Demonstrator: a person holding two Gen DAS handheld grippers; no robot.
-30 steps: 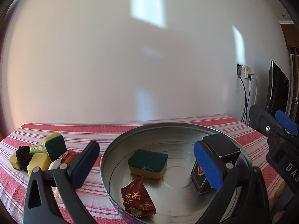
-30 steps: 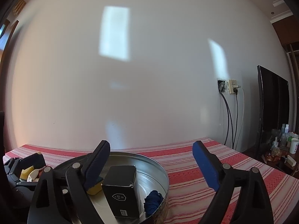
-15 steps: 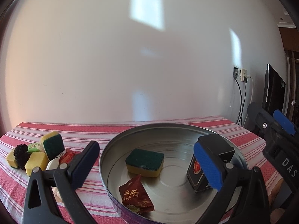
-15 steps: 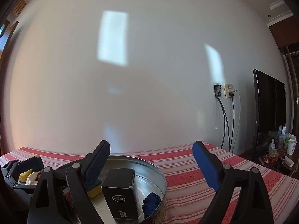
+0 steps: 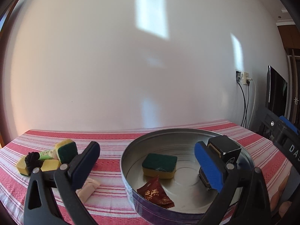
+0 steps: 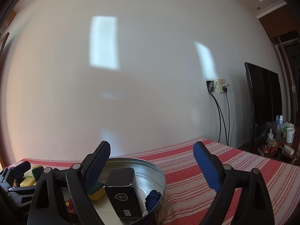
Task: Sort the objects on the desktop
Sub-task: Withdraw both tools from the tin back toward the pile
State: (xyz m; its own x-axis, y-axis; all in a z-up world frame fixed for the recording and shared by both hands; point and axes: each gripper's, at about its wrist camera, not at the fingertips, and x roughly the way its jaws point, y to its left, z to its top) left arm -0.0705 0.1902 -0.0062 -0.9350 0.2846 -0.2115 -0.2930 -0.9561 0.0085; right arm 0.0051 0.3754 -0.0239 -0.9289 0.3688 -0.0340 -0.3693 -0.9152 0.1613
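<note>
Taking the round metal tin (image 5: pixel 187 136) as the landmark, the unsorted pile lies well to its left on the striped desk (image 5: pixel 112 136). It is made up of yellow-and-green sponges (image 5: pixel 65 151), a black hair tie (image 5: pixel 32 159) and a small green packet (image 5: pixel 46 154). A pale wrapped piece (image 5: pixel 88 188) lies nearer the tin, just beside the left finger. The sponges should be light, soft and springy, so a pinch across the short sides ought to hold without slipping. The hair tie is limp and small, probably best taken at its bunched middle.

The left gripper (image 5: pixel 146 161) hangs over the tin's near-left rim with its jaws spread wide and nothing between the pads.

Inside the tin sit a green-topped sponge (image 5: pixel 159 166), a red crinkly sachet (image 5: pixel 154 194), a stiff black box (image 6: pixel 122 191) standing at the right side, and a blue bundle (image 6: pixel 152 199) against the right wall.

The right gripper (image 6: pixel 151 161) hovers at the tin's right edge, also spread wide and empty, touching nothing.
</note>
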